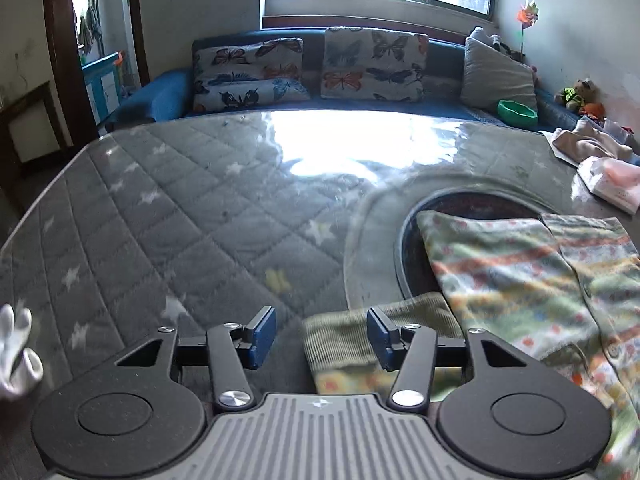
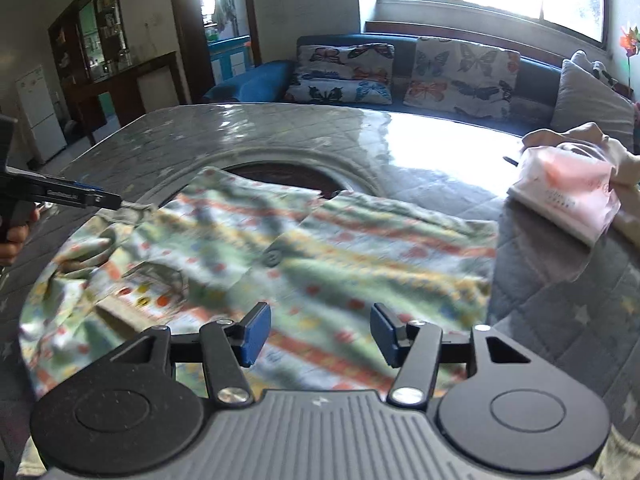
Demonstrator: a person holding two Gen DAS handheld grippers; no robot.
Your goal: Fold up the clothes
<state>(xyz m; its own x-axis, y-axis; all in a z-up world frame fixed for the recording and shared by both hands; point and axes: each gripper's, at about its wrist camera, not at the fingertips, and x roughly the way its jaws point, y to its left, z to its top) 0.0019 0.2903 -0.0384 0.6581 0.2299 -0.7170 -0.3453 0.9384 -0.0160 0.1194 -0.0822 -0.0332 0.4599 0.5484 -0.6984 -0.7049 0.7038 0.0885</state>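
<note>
A small garment (image 2: 320, 248) striped in green, orange and yellow, with buttons, lies spread on the table. In the left wrist view the garment (image 1: 520, 280) fills the right side. Its ribbed green cuff (image 1: 344, 340) lies on the table below the gap of my left gripper (image 1: 322, 338), whose blue pads stand apart and do not press on it. My right gripper (image 2: 318, 334) hovers open over the garment's near edge, nothing pinched. The left gripper (image 2: 108, 200) shows at the garment's left corner in the right wrist view, with a hand (image 2: 12, 240) behind it.
The table (image 1: 180, 208) has a grey quilted star cover under glossy glass, with a dark round opening (image 1: 460, 204) partly under the garment. A pink-white packet (image 2: 568, 196) and beige cloth (image 2: 580, 136) lie at the right. A blue sofa (image 1: 168, 92) with cushions and a green bowl (image 1: 517, 113) sit beyond.
</note>
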